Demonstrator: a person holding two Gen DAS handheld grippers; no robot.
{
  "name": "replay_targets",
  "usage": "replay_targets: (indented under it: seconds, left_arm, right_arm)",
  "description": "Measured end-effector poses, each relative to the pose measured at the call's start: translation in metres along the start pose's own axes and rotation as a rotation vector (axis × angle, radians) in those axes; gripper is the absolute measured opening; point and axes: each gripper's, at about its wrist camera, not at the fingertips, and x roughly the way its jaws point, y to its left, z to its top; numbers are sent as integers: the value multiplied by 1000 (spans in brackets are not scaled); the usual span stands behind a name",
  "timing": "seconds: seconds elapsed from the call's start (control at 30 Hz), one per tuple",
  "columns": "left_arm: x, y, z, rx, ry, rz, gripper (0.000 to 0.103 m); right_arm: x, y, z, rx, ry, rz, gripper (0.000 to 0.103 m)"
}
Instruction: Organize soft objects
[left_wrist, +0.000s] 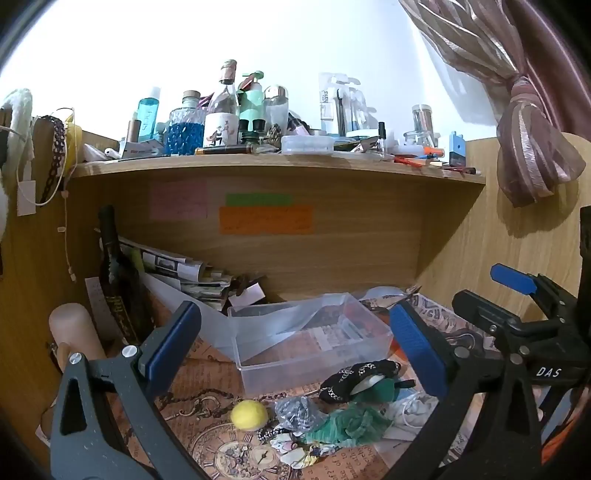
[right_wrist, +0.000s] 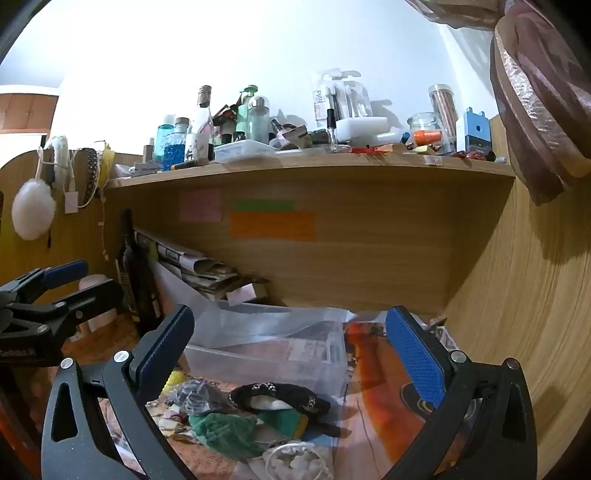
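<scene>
Both claws wide, left gripper (left_wrist: 295, 345), right gripper (right_wrist: 291, 354); below them heaped black beaded band (right_wrist: 280, 397), crumpled green cloth (right_wrist: 225, 430), yellow ball (left_wrist: 249, 415).

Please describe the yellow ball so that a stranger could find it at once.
Start at the clear box on the desk under the shelf. The yellow ball lies in front of it, left of the fabric pile. It is the only round, plain yellow thing there.

The desk (left_wrist: 207, 373) wears a printed paper cover with clock faces, and on it sit a clear plastic box (left_wrist: 310, 339), a yellow ball (left_wrist: 249, 415) and a heap of soft bits — black beaded band (left_wrist: 360, 376), green cloth (left_wrist: 347, 421). At the back left stand a dark bottle (left_wrist: 114, 280) and slumped newspapers (left_wrist: 184, 273); the shelf (left_wrist: 277, 164) above is crowded with bottles and jars.
</scene>
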Motion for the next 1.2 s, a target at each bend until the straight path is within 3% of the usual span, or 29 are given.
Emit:
replay_targets:
  seconds: [1.2]
  left_arm:
    - [-4,-6,1,8,-16,-11,103]
  right_arm:
    - [1,4,0,7,-12,4,103]
